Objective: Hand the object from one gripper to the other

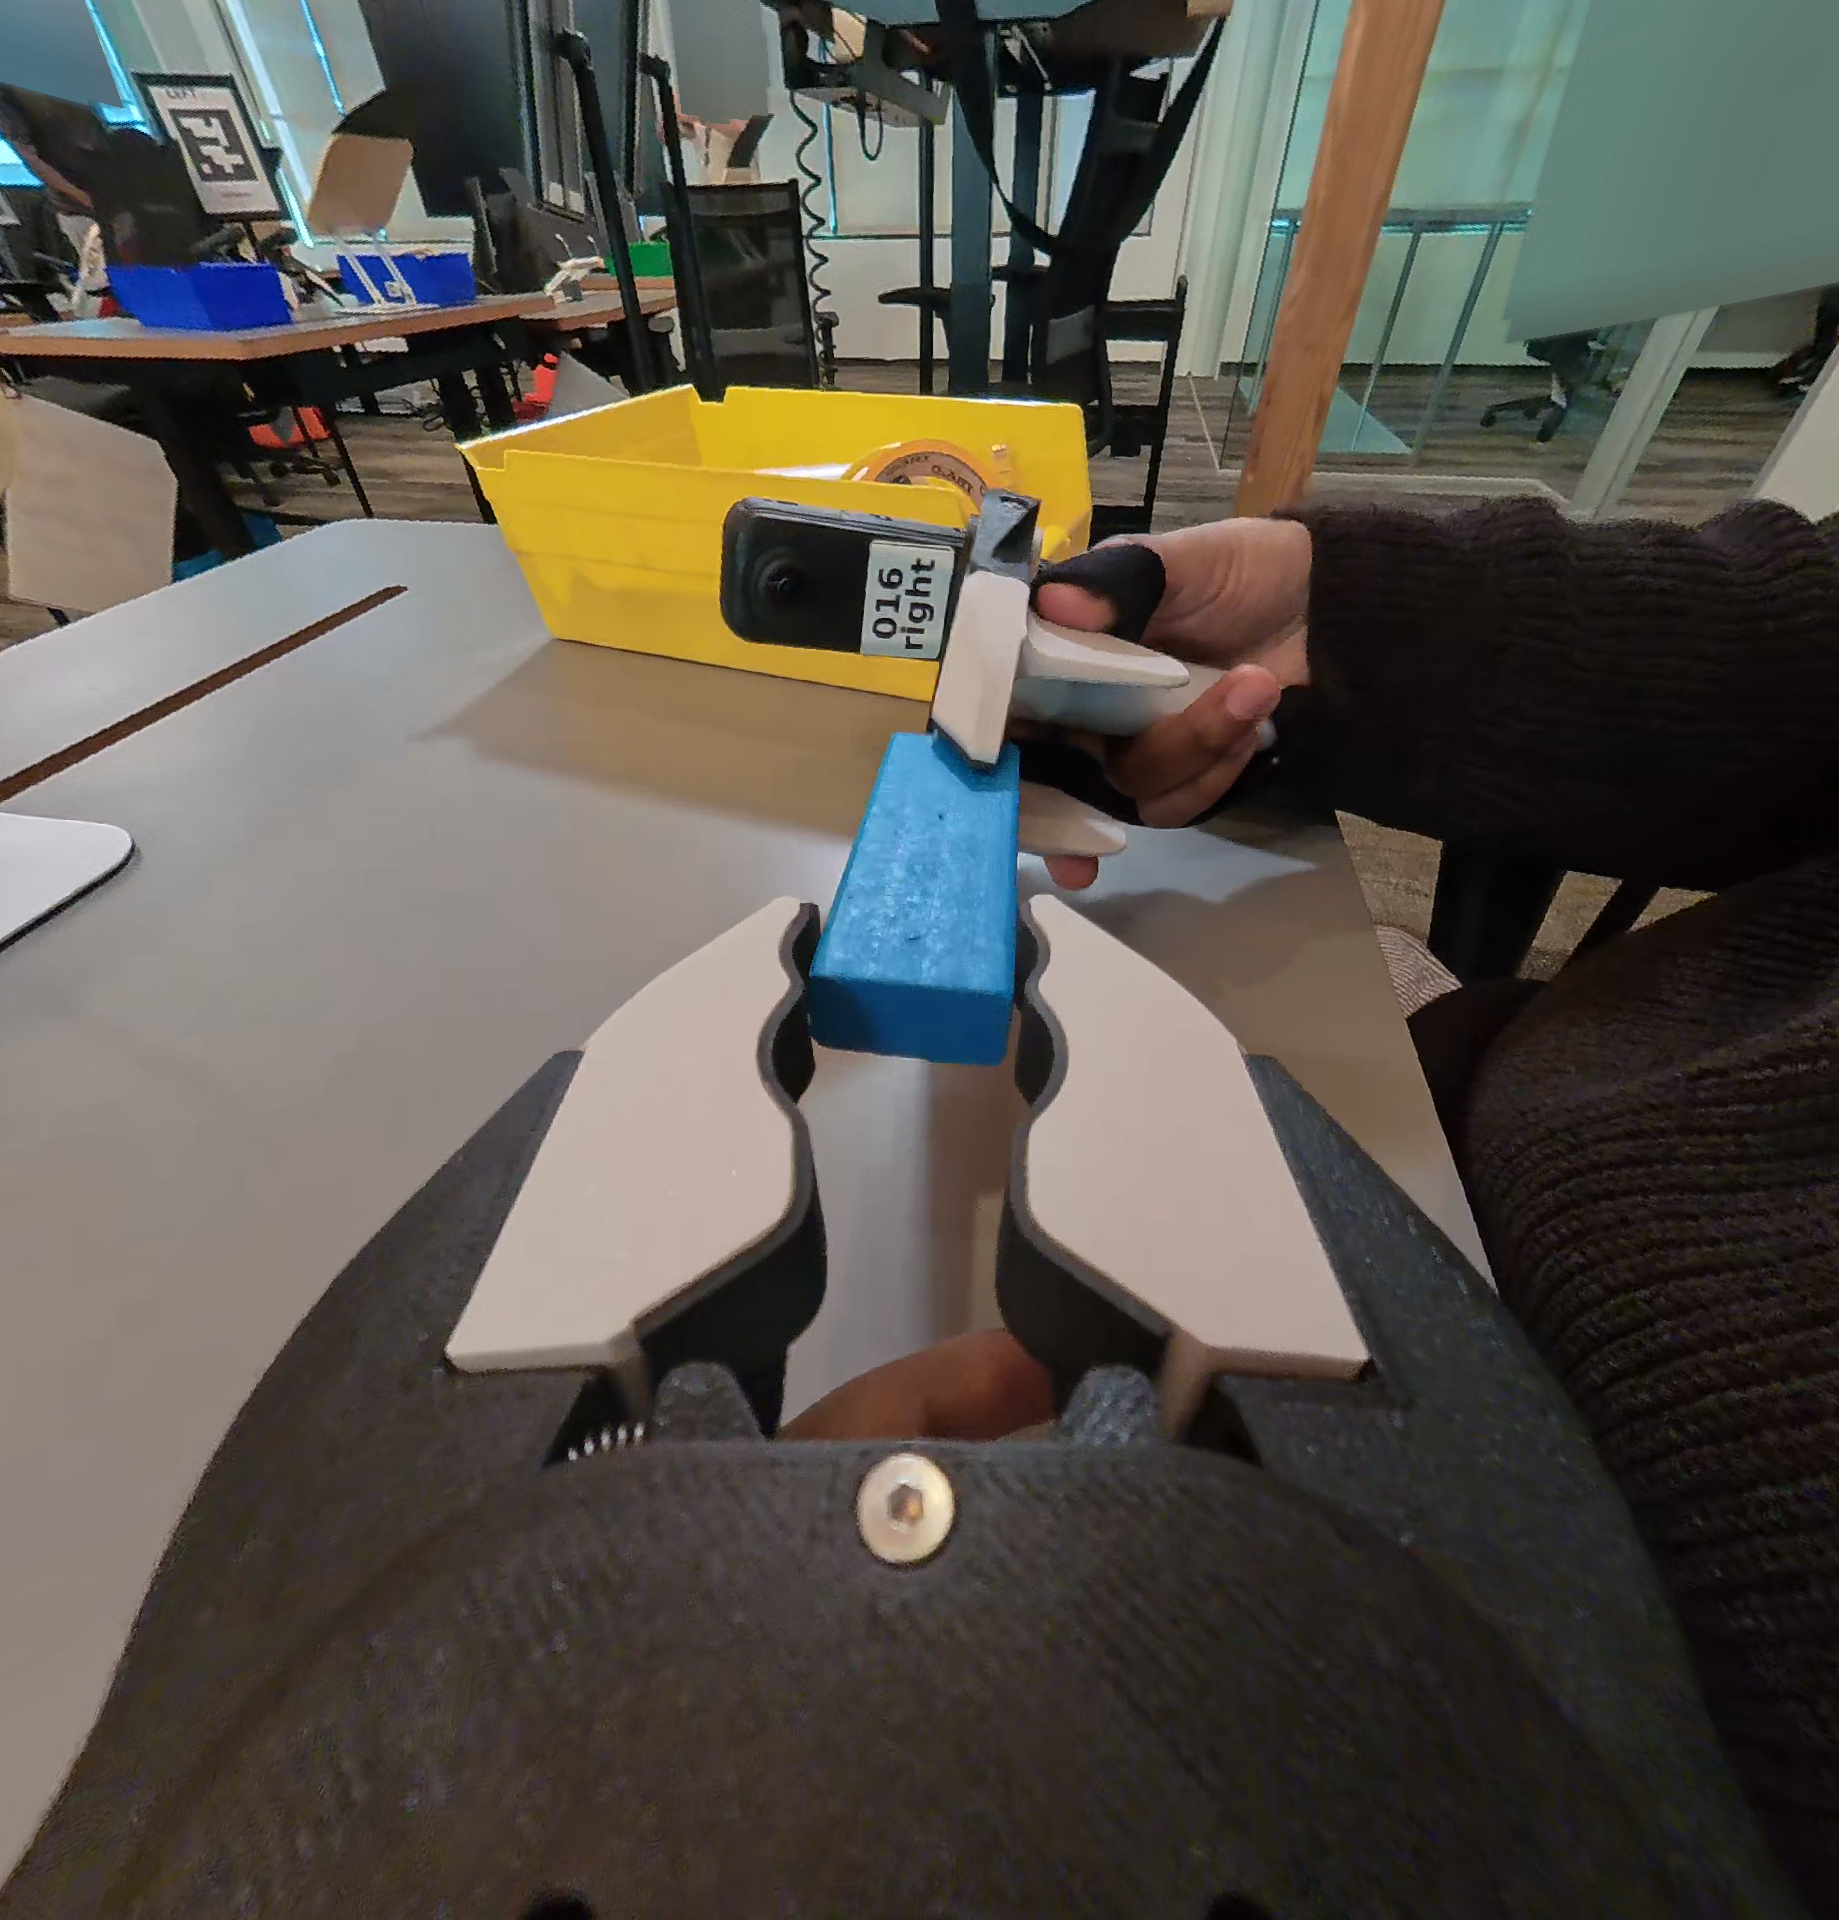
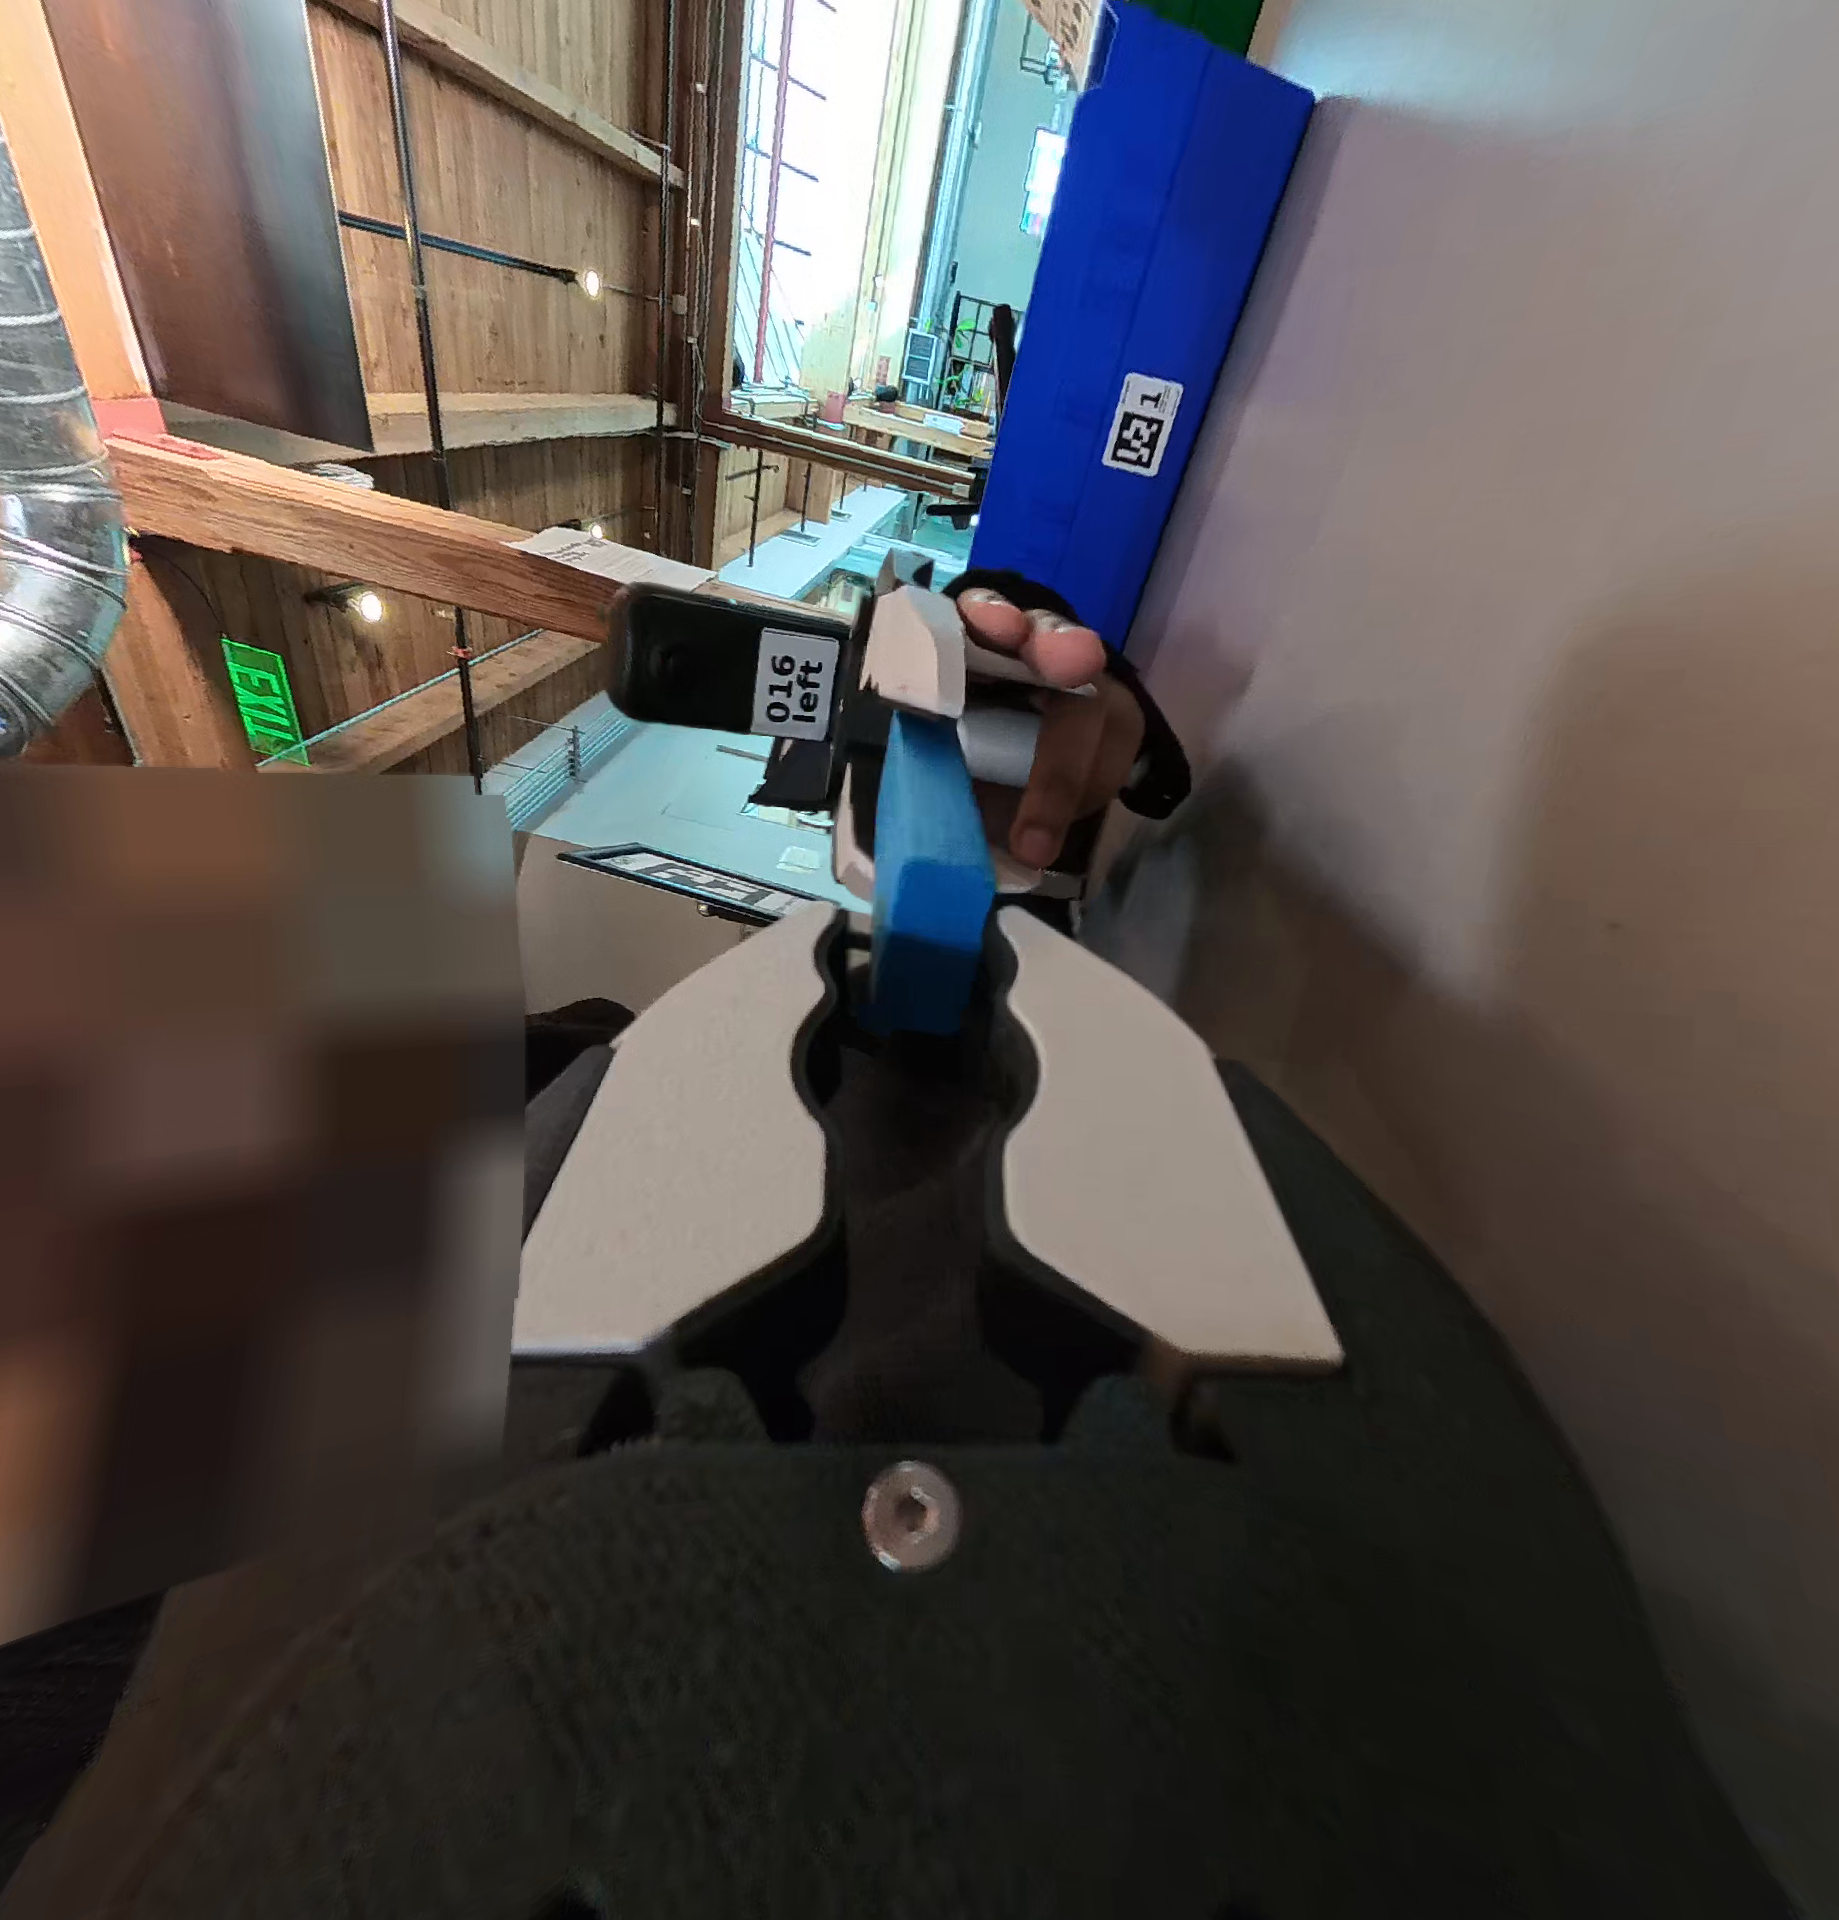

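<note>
Over on the left of the left wrist view there's bare grey table (image 1: 323,935), and a yellow bin (image 1: 624,540) sits at upper centre with a roll of tape (image 1: 920,462) inside. Centre frame, the blue block (image 1: 920,914) is up off the table, and the left gripper (image 1: 915,961) has both fingertips pressed against the block's near end, clenched on it. The block's far end runs up into the right gripper (image 1: 982,717), just right of centre, held in a hand (image 1: 1206,665) with a dark knitted sleeve (image 1: 1580,675) filling the right edge.

In the right wrist view, a blurred patch covers the left. At centre the right gripper (image 2: 915,966) frames the blue block (image 2: 930,883); a gap shows on the left-hand side, so I can't tell whether it grips. Beyond, the left gripper (image 2: 894,727) bites the other end. A blue bin (image 2: 1133,343) fills the upper right.
</note>
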{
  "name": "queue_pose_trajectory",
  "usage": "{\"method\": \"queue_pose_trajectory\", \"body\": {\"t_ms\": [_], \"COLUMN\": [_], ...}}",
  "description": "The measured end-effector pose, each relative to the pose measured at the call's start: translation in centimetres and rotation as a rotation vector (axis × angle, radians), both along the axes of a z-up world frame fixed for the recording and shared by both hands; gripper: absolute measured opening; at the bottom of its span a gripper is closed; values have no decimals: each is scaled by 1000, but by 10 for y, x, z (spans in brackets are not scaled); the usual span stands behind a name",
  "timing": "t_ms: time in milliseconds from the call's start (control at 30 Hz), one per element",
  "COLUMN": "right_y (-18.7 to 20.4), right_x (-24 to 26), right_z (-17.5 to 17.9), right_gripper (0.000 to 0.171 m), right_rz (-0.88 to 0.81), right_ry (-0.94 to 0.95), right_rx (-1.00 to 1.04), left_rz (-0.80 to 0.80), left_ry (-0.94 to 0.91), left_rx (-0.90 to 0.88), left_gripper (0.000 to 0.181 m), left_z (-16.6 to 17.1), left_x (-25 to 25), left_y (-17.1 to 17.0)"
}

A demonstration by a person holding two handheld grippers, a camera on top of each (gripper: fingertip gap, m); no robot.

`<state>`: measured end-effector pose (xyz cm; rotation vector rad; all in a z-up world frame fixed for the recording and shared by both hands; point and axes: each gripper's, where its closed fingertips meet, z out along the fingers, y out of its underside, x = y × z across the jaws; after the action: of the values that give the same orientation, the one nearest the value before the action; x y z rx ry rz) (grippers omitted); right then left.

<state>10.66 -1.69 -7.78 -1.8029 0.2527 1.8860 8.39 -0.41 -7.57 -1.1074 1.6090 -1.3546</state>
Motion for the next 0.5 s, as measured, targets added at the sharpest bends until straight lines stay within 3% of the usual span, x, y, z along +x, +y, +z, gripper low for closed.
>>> {"method": "queue_pose_trajectory", "body": {"t_ms": [100,267,400,500], "right_y": [4,16,22,11], "right_x": [4,21,36,22], "right_z": [8,20,44,61], "right_gripper": [45,53,69,77], "right_rz": [-44,-219,-425,-433], "right_ry": [-24,-212,-452,-646], "right_rx": [86,281,583,885], "left_rz": [29,87,103,70], "left_ry": [-28,-107,-125,-71], "left_rx": [-33,-185,-402,-568], "left_gripper": [35,35,35,35], "left_z": [7,27,38,34], "left_x": [0,-3,-5,-5], "left_y": [7,25,38,43]}}
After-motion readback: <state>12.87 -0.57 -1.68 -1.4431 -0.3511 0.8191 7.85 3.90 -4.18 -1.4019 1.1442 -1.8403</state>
